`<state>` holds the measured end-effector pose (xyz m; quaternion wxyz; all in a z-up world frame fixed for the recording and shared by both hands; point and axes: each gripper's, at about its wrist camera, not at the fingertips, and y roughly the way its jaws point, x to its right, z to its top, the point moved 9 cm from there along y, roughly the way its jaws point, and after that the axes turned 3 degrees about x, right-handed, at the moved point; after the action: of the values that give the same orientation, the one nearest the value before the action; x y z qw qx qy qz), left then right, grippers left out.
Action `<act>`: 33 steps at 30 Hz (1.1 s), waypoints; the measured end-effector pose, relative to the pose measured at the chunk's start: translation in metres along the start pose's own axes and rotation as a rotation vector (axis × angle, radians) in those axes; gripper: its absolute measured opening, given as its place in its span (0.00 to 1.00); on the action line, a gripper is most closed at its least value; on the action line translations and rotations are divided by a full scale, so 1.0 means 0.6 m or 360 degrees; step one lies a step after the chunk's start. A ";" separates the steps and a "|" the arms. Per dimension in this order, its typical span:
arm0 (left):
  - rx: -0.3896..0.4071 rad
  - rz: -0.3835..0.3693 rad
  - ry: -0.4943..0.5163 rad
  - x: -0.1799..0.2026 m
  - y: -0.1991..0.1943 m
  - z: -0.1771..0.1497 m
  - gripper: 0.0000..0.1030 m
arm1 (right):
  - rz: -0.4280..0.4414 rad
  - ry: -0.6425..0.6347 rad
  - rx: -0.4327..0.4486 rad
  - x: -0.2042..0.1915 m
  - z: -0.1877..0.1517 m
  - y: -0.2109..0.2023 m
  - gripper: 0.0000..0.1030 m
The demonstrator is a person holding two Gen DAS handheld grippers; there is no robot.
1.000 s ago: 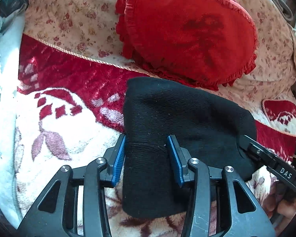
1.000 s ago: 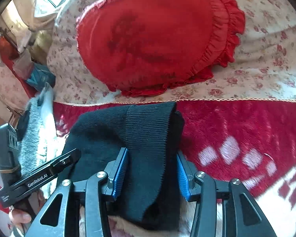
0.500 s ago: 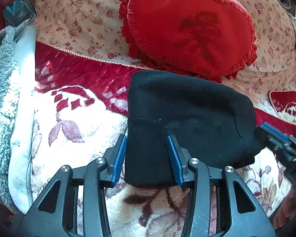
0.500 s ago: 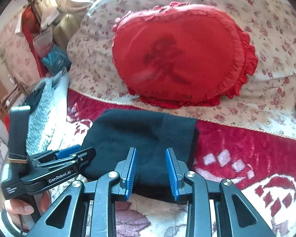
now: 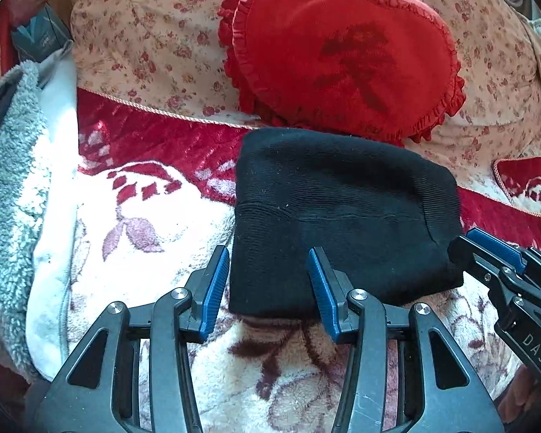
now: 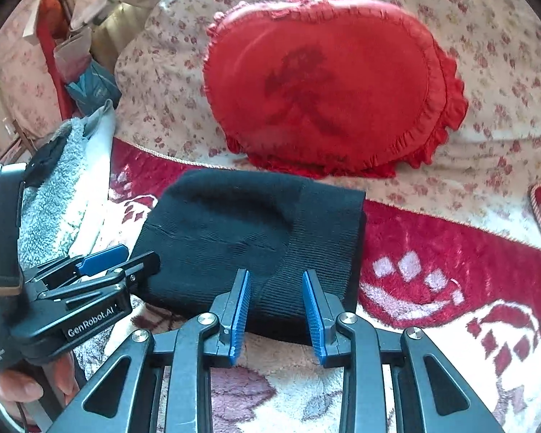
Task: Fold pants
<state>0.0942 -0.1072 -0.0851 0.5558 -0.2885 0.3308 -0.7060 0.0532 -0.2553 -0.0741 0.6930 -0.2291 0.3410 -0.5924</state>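
1. The black knit pants [image 5: 342, 216] are lying folded into a thick square bundle on the plush red-and-cream blanket [image 5: 144, 238], toward its back edge, just in front of the red heart-shaped pillow [image 5: 342, 50].
2. The left gripper [image 5: 268, 281] is hovering over the bundle's near left corner, jaws partly apart and having just been opening, gripping nothing.
3. The right gripper [image 6: 276, 303] is hanging over the near right corner by the ribbed band, jaws having just been closing, about half apart, pads pressing on nothing.
4. The knit is looking soft, light and floppy; pinching all the layers at a corner or folded edge is probably the safest hold.
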 end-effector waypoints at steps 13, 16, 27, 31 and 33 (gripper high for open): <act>0.0089 0.0062 0.0017 -0.008 -0.064 -0.016 0.44 | -0.0023 0.0020 0.0051 -0.014 0.004 -0.042 0.32; 0.0115 0.0059 0.0024 -0.005 -0.078 -0.017 0.44 | -0.0033 0.0030 0.0063 -0.015 0.004 -0.050 0.35; 0.0154 0.0062 0.0014 -0.010 -0.106 -0.024 0.44 | -0.0033 -0.0005 0.0047 -0.038 -0.005 -0.061 0.39; 0.0155 0.0067 0.0015 -0.010 -0.107 -0.025 0.44 | -0.0031 -0.0004 0.0039 -0.041 -0.008 -0.061 0.40; 0.0154 0.0069 0.0018 -0.011 -0.107 -0.027 0.44 | -0.0028 -0.0001 0.0037 -0.041 -0.009 -0.061 0.40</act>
<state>0.0451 -0.0881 -0.0446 0.5824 -0.2502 0.3055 -0.7105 0.0232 -0.2380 -0.0461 0.6904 -0.2242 0.3317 -0.6025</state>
